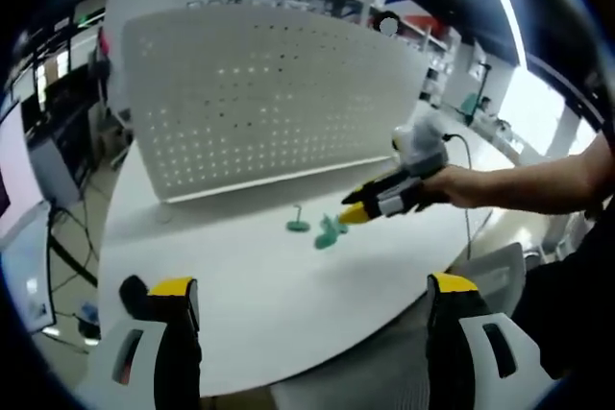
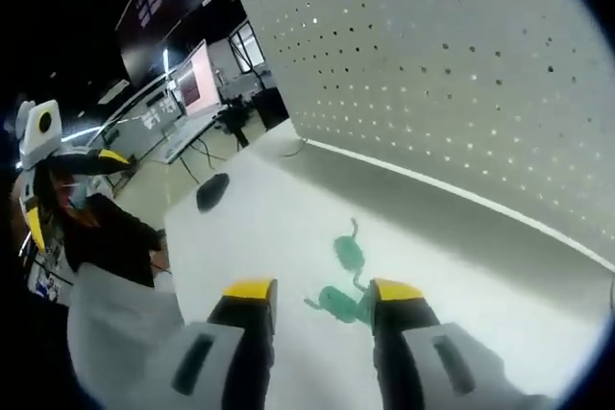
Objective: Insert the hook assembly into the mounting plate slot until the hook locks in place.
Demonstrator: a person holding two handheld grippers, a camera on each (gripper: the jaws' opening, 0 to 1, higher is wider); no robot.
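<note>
- Two glossy teal plastic hooks [image 2: 348,253] are seen on the smooth white worktop [image 2: 288,237].
- Right gripper [image 2: 322,300]: fingers spread, straddling the nearer hook [image 2: 336,304].
- Left gripper [image 1: 312,300]: fingers parted, nothing held.

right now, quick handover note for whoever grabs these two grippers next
Left gripper: open, holding nothing, back at the near table edge.
Right gripper: open, jaws either side of one green hook piece on the white table; not closed on it.
Second green piece lies just beyond, toward the pegboard.
Done: nothing inserted.
Left: grasp, insert, lock the hook.
</note>
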